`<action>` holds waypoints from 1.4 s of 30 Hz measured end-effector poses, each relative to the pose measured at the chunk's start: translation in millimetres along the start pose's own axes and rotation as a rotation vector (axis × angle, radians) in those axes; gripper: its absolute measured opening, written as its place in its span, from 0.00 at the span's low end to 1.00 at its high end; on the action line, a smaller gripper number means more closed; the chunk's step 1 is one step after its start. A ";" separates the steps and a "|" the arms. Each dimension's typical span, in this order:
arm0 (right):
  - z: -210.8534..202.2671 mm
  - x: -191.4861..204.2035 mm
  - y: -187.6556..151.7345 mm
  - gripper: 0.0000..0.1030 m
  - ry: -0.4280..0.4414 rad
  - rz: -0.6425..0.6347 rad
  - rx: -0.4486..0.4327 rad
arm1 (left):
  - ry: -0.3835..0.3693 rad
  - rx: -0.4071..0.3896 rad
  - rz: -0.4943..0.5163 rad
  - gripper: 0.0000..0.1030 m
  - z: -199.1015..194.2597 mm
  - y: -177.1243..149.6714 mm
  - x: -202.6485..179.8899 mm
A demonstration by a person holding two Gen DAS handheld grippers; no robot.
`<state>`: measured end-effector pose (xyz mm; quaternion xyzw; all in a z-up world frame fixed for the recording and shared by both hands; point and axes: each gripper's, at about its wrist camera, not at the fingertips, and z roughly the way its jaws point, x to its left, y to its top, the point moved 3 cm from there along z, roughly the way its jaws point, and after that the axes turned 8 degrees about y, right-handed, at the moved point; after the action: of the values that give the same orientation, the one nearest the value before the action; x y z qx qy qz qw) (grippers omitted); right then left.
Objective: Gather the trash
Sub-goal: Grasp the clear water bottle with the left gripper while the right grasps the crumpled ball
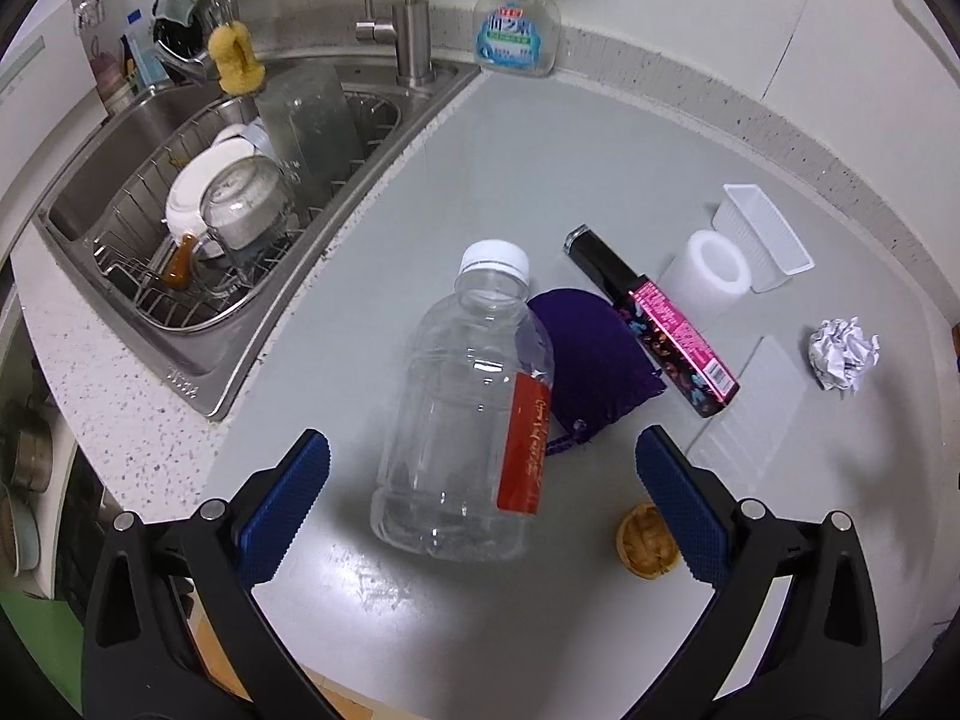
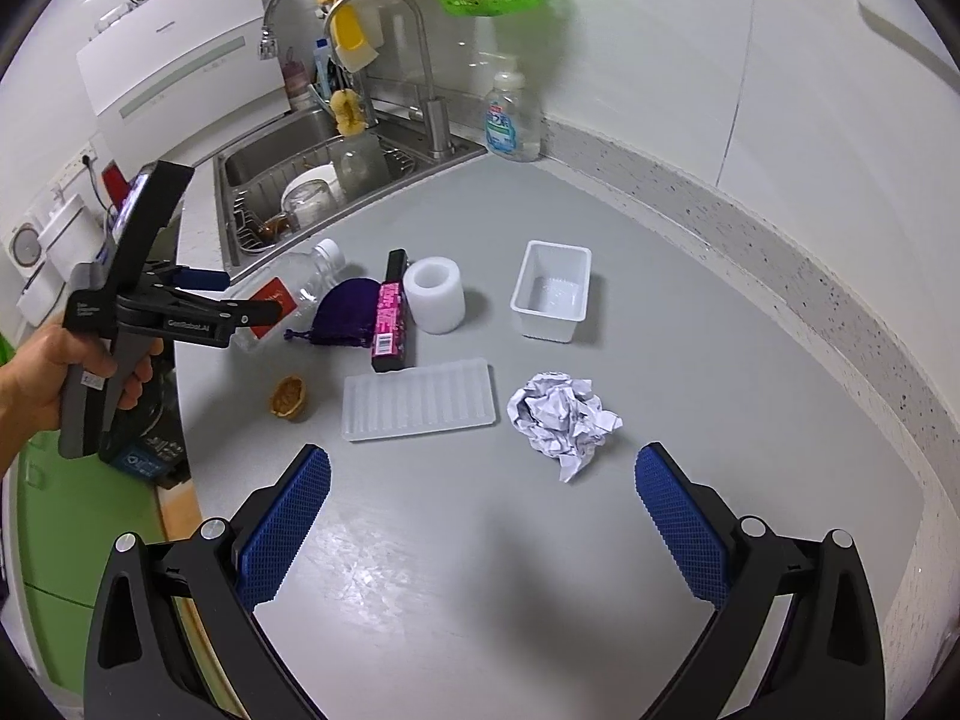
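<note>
An empty clear plastic bottle (image 1: 462,408) with a white cap and red label lies on the grey counter. My left gripper (image 1: 483,510) is open, its blue pads on either side of the bottle's base, apart from it. The bottle also shows in the right wrist view (image 2: 294,294), with the left gripper (image 2: 240,297) over it. A crumpled paper ball (image 2: 558,414) lies just ahead of my open, empty right gripper (image 2: 483,510). A walnut shell half (image 1: 648,543) sits by my left gripper's right finger.
A purple pouch (image 1: 591,354), a black and pink box (image 1: 672,330), a white foam cylinder (image 2: 433,294), a white plastic tub (image 2: 552,291) and a ribbed white tray (image 2: 420,399) lie on the counter. The sink (image 1: 198,360) with dishes is left; a soap bottle (image 1: 516,24) stands at the back.
</note>
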<state>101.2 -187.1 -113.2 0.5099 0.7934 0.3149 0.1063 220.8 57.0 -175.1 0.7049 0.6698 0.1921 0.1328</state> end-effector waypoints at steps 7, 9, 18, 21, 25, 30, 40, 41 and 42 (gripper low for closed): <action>3.0 -4.9 -2.6 0.95 -0.009 0.014 0.008 | 0.011 0.050 0.003 0.60 17.6 -0.3 3.2; 4.3 -5.5 -3.2 0.95 -0.009 0.018 0.010 | 0.006 0.047 0.000 0.60 17.1 -1.0 3.9; 11.1 -4.5 -0.8 0.95 -0.007 0.017 0.014 | 0.005 0.008 -0.024 0.57 -1.9 -4.4 10.3; 13.1 -6.5 1.5 0.95 -0.011 0.014 0.011 | 0.001 -0.009 -0.029 0.57 -14.4 -7.0 10.9; 16.4 -11.4 5.0 0.95 -0.021 0.012 0.011 | -0.006 -0.031 -0.033 0.57 -32.3 -13.0 9.2; 24.0 -20.6 9.1 0.95 -0.033 0.007 0.018 | -0.015 -0.057 -0.040 0.57 -54.5 -20.6 5.0; 47.5 -40.5 13.4 0.95 -0.040 -0.003 0.062 | -0.014 -0.083 -0.045 0.57 -86.1 -34.2 -7.3; 52.1 -43.2 13.6 0.95 -0.043 -0.008 0.071 | -0.013 -0.084 -0.047 0.57 -88.0 -35.2 -8.3; 55.0 -44.7 13.7 0.95 -0.042 -0.011 0.077 | -0.013 -0.085 -0.049 0.57 -89.5 -35.9 -8.7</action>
<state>158.8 -200.8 -154.4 0.5157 0.8054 0.2725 0.1049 148.3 44.5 -112.1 0.6832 0.6772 0.2126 0.1714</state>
